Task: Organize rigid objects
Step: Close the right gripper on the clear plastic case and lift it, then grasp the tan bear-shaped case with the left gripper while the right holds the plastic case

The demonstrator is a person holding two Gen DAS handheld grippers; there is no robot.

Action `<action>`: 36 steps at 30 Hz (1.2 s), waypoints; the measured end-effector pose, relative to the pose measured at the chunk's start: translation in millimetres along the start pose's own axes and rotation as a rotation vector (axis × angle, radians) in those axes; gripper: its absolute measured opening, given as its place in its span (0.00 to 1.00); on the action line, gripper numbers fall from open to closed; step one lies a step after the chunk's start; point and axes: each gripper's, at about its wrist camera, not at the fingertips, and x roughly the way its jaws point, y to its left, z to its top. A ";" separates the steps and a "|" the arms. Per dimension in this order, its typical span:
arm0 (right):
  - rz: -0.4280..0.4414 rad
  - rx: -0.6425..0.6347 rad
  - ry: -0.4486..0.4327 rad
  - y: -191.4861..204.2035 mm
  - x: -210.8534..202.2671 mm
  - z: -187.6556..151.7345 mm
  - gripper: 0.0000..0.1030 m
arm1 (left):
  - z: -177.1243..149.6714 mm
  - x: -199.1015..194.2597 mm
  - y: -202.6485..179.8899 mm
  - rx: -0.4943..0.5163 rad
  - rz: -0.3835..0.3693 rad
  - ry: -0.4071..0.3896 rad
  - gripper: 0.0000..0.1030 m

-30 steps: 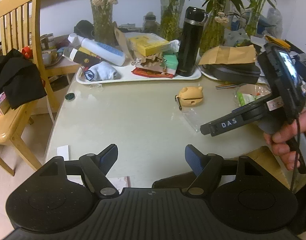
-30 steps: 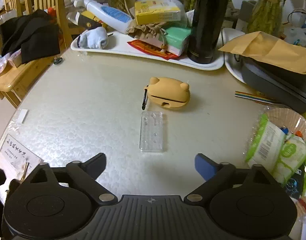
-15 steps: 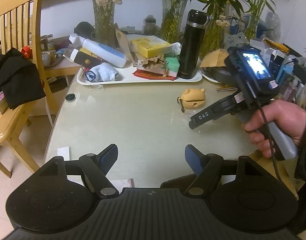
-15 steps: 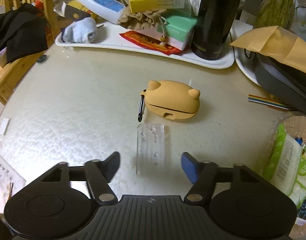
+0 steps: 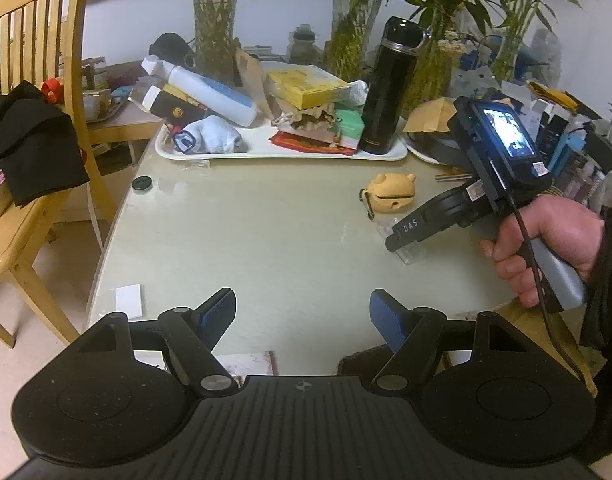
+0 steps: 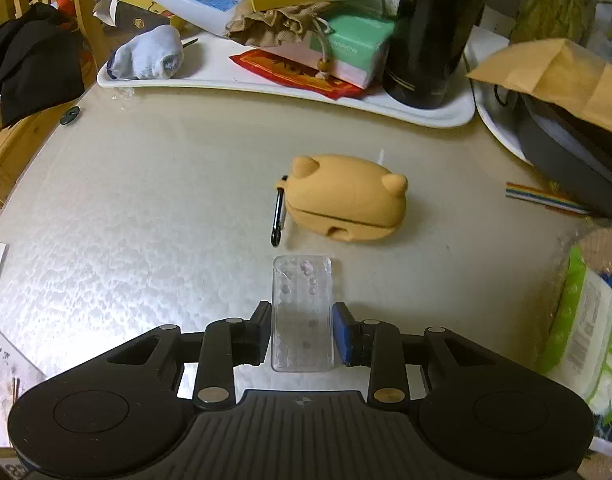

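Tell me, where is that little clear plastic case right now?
In the right wrist view the clear plastic case lies flat on the table, between the right gripper's closed-in fingers, just in front of the orange bear-shaped case.

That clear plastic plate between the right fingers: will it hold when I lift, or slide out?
The clear plate looks flat and stiff, so it probably won't bend. Its edges seem smooth and glossy, so it may slip; the right gripper holds only its narrow sides. It looks thin and likely light. It lies flat on the table, so it shouldn't roll or tip.
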 end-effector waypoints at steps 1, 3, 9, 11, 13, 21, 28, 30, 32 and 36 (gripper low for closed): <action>0.001 0.002 0.005 -1.2 -2.1 -1.0 0.34 | -0.1 -0.1 -0.4 0.000 -0.001 0.002 0.71; -0.003 0.004 0.011 -3.7 -10.4 -4.2 0.34 | 0.3 -0.9 -2.1 0.007 -0.008 0.005 0.71; 0.005 -0.017 -0.006 -7.7 -49.0 -16.8 0.34 | 1.9 -0.9 -7.7 0.035 -0.013 0.010 0.71; 0.005 -0.003 -0.019 -13.3 -61.2 -21.6 0.34 | 3.4 -0.1 -10.7 0.044 -0.017 0.008 0.71; -0.004 0.008 -0.038 -18.5 -72.8 -25.6 0.34 | 6.0 1.3 -14.4 0.056 -0.022 0.003 0.71; 0.003 0.066 -0.080 -44.3 -105.3 -43.2 0.34 | 26.9 1.9 -31.2 0.102 -0.042 -0.047 0.71; 0.017 0.082 -0.096 -51.7 -117.3 -56.2 0.34 | 43.8 4.3 -44.6 0.128 -0.028 -0.083 0.71; 0.016 0.086 -0.102 -53.5 -121.7 -61.2 0.34 | 47.3 5.4 -48.2 0.144 -0.027 -0.089 0.71; 0.012 0.093 -0.108 -55.7 -125.8 -65.3 0.34 | 49.5 7.9 -52.1 0.159 -0.033 -0.091 0.71; 0.023 0.116 -0.111 -61.9 -129.6 -70.8 0.34 | 51.1 17.4 -58.8 0.193 -0.042 -0.087 0.71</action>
